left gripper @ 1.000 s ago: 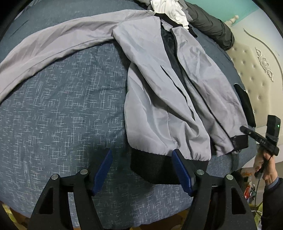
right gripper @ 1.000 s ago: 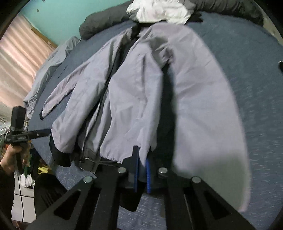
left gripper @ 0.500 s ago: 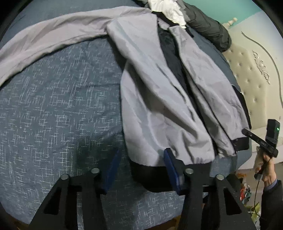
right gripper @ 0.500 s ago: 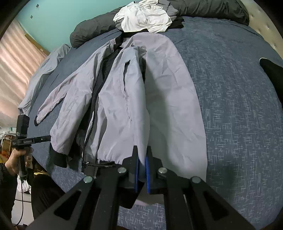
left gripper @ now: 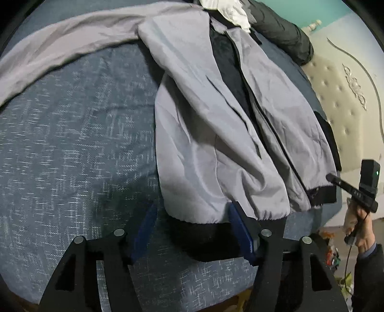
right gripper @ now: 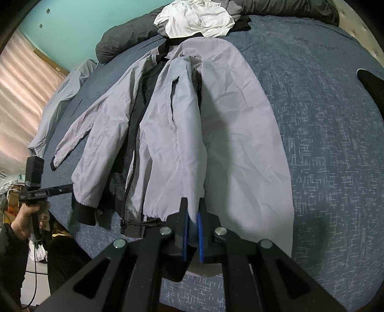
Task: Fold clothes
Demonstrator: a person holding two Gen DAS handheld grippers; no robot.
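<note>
Garment: grey jacket lies front-up on the blue bedspread, collar at the far end beside a white cloth, black hem band at the near edge, close to me.
Long axis: collar to hem — it runs straight away from both my grippers.
Left gripper: jaws apart and just opened further; they straddle the hem corner, and the pads do not press on it. I hold nothing here.
Right gripper: jaws nearly closed, pinching grey fabric at the other hem corner — the panel hangs slightly lifted from that grip.
Sleeves: one lies spread far out to my left; the other lies alongside the body on the right.
Nearer hand: each gripper sits at its own hem corner, so neither has to reach.
Next move, as I judge it: close my left jaws on the band, then carry the hem toward the collar along the long axis.
Risk: thin, slippery fabric may slide out of a shallow pinch.
</note>
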